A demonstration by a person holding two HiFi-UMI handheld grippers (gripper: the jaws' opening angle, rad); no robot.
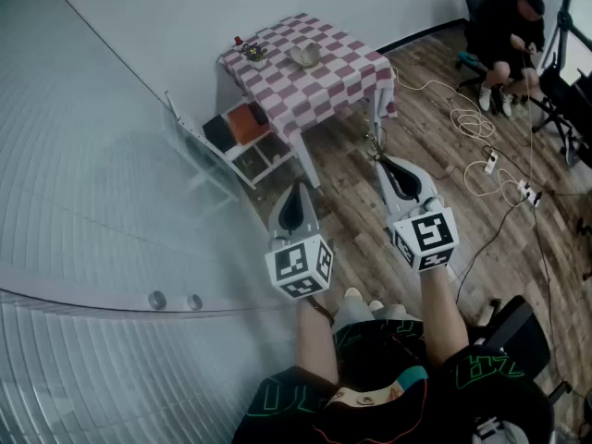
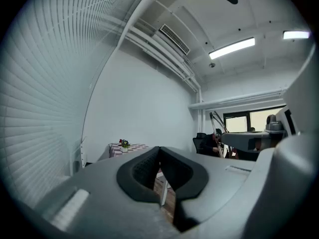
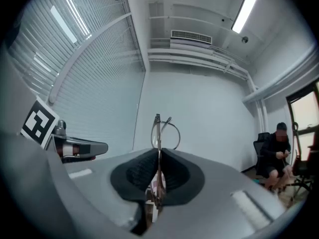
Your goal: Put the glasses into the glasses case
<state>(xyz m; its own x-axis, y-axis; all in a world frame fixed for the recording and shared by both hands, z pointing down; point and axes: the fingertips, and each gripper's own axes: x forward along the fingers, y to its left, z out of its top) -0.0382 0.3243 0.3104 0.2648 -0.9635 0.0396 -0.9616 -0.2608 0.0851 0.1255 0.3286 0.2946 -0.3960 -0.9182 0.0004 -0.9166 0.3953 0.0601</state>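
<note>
Thin wire-framed glasses stand upright between the pads of my right gripper, which is shut on them; the lenses stick out past the fingertips. In the head view the right gripper is held level over the wooden floor, short of the checkered table. A pale, open case-like object lies on the tablecloth, with a small flower pot to its left. My left gripper hangs level beside the right one. Its jaws are shut with nothing between them.
A white shelf unit with orange and black items stands at the table's left front. Cables and a power strip lie on the floor to the right. A seated person is at the back right. A slatted wall runs along the left.
</note>
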